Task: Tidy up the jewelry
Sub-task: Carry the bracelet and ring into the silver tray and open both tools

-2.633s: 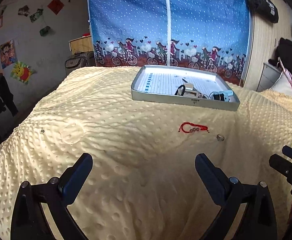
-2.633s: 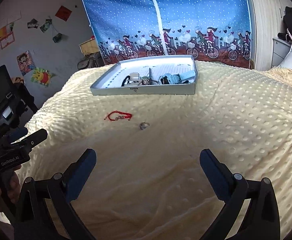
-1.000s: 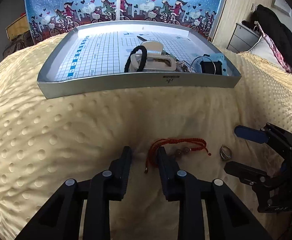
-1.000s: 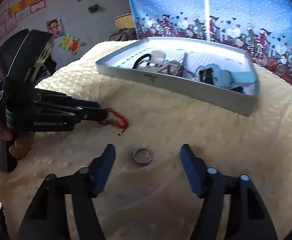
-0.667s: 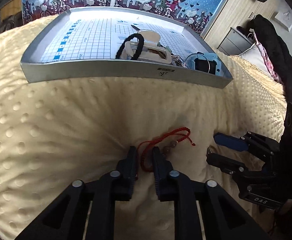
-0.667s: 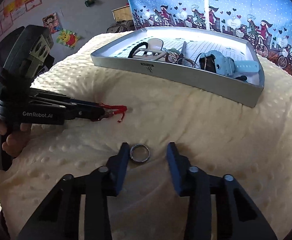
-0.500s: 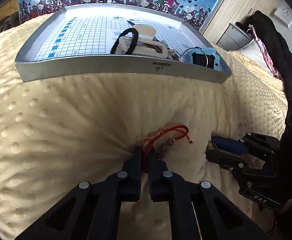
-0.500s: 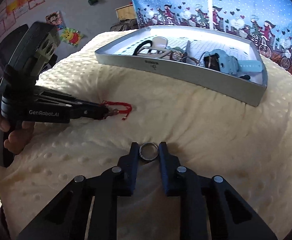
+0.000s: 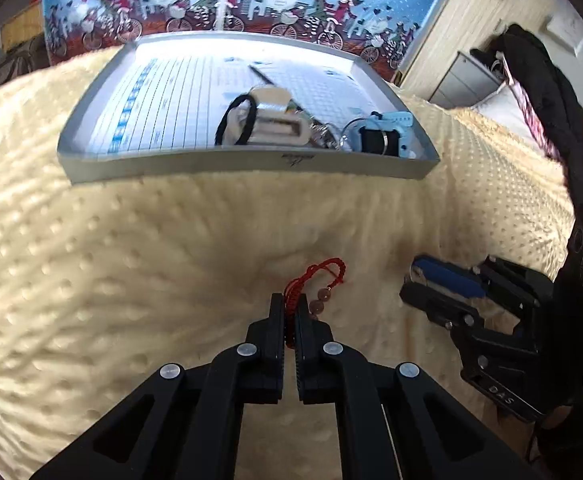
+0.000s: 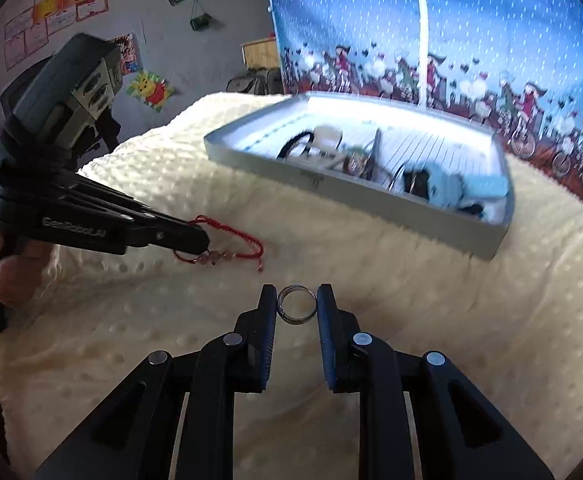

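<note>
While near the tray:
Left claw: I pinch my red bracelet.
Right claw: I squeeze my ring.

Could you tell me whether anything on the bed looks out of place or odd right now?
Only the two pieces outside the tray: the red cord bracelet, pinched in the left hand-held gripper, and the silver ring, between the fingers of the right hand-held gripper. Nothing looks damaged or spilled.

Soft dimpled cloth blanket; braided red cord bracelet; shiny metal ring.
</note>
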